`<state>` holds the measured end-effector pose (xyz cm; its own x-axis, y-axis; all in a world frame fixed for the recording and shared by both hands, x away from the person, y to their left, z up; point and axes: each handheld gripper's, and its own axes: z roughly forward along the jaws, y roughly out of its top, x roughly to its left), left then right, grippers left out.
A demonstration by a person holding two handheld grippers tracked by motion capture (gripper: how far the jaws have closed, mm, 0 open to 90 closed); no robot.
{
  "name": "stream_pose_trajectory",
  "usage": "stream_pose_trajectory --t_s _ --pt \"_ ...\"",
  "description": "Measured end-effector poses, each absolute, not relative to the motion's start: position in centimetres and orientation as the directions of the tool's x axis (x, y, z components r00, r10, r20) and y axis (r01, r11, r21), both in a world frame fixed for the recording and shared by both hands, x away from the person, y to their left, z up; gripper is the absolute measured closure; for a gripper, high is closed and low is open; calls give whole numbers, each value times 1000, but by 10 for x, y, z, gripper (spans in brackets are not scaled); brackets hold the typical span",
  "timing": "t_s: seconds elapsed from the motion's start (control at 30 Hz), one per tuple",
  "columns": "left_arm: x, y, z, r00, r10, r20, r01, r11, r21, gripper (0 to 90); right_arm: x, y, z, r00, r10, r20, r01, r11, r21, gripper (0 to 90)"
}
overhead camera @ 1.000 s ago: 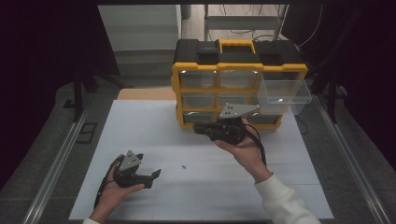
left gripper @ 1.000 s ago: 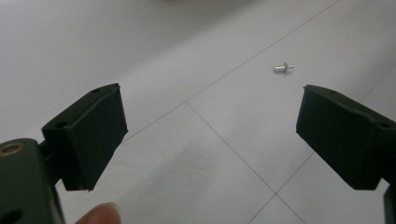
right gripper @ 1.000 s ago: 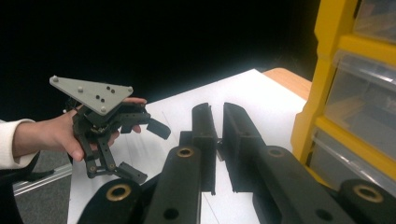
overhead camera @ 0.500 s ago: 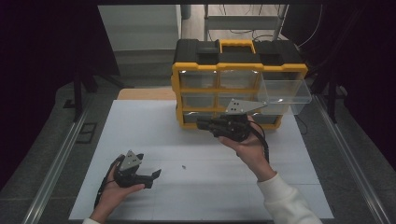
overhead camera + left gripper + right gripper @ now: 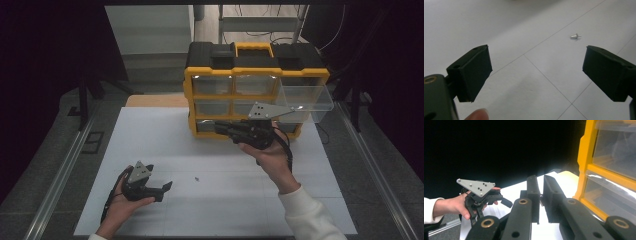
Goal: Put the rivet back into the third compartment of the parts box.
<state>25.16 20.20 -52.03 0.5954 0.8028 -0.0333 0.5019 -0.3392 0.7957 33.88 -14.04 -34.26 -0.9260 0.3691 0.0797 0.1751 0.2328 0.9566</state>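
Hovering in front of the yellow-and-black drawer organizer, the right gripper points across its bottom row of drawers; the right gripper view shows its 2 jaws drawn narrow with nothing between them. 1 clear drawer juts out from the organizer's right side, above that hand. Well in front of the organizer, a small metal screw lies alone on the white table. Farther from the organizer, the left gripper rests low near the table's front edge, jaws spread wide and empty, the screw lying just beyond them.
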Motion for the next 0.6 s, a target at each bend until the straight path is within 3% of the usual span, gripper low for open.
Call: stream_pose_trajectory --t_s 0.6 --pt "251 202 -520 590 806 -40 503 -329 799 91 339 -147 -331 -923 382 54 149 225 963 837"
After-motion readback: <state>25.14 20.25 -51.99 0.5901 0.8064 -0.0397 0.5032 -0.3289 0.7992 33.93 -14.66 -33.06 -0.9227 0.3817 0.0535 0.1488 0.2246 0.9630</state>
